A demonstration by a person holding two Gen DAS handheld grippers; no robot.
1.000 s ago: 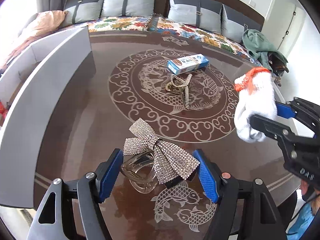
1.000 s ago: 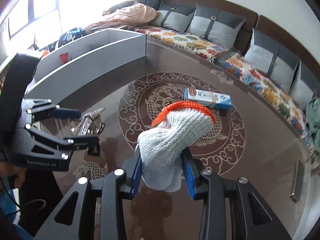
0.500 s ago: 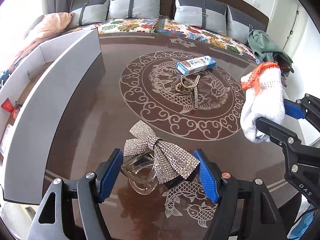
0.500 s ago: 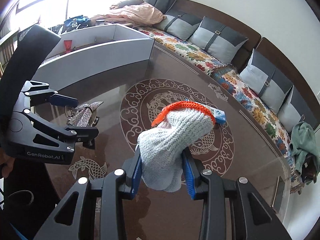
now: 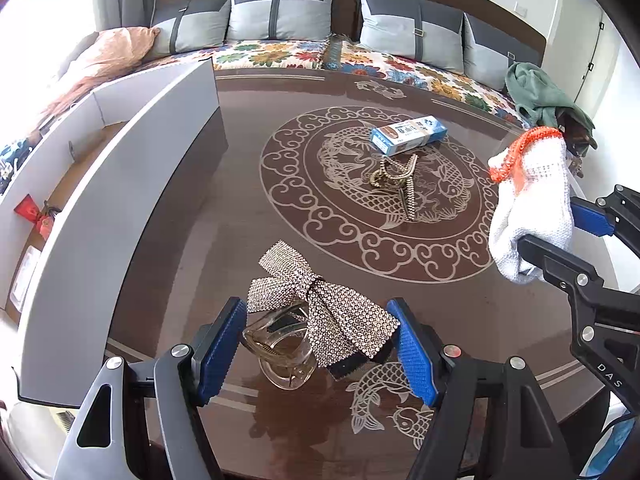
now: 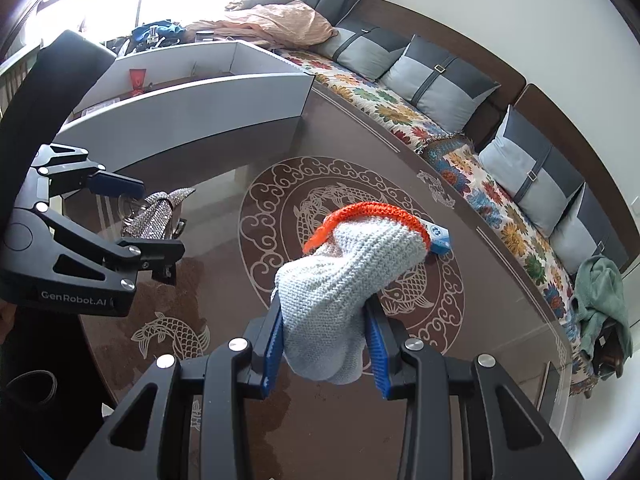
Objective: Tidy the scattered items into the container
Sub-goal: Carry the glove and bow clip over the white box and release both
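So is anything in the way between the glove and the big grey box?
Nothing visible on the table top blocks it. The glove, held in the right tool, only has to clear the box's tall grey wall. The left tool hangs off to that side, around the sparkly bow clip.

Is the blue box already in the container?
No, the blue box lies on the table, apart from the container.
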